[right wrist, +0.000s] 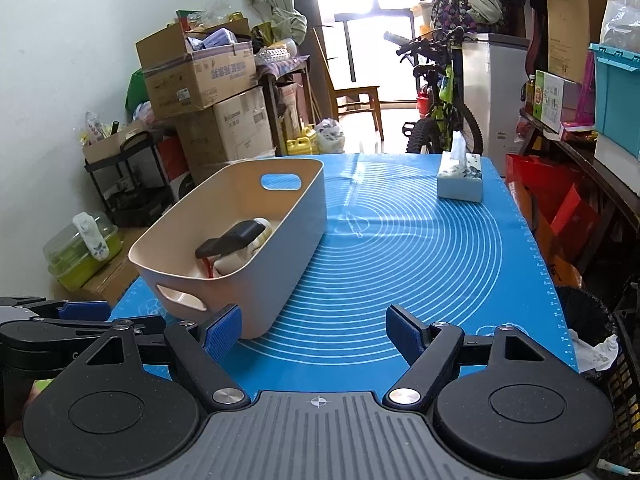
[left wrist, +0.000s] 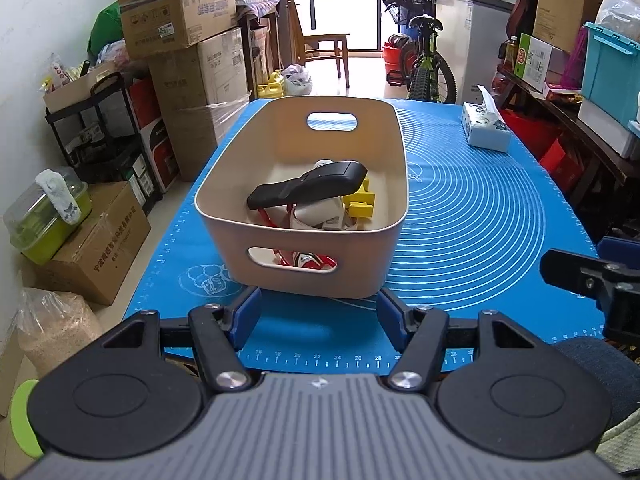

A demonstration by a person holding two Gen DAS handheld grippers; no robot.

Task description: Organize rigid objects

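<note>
The table (left wrist: 460, 208) carries a blue mat, and on it a beige bin (left wrist: 304, 200) whose long axis runs away from the cameras, a handle cut-out in each end wall. Inside, a black remote-like object (left wrist: 308, 190) lies tilted across white, red and yellow items. The left claw (left wrist: 318, 318) is parted and empty before the bin's near wall. The right claw (right wrist: 314, 330) is spread wider, empty, one finger by the bin's corner; contact unclear.
</note>
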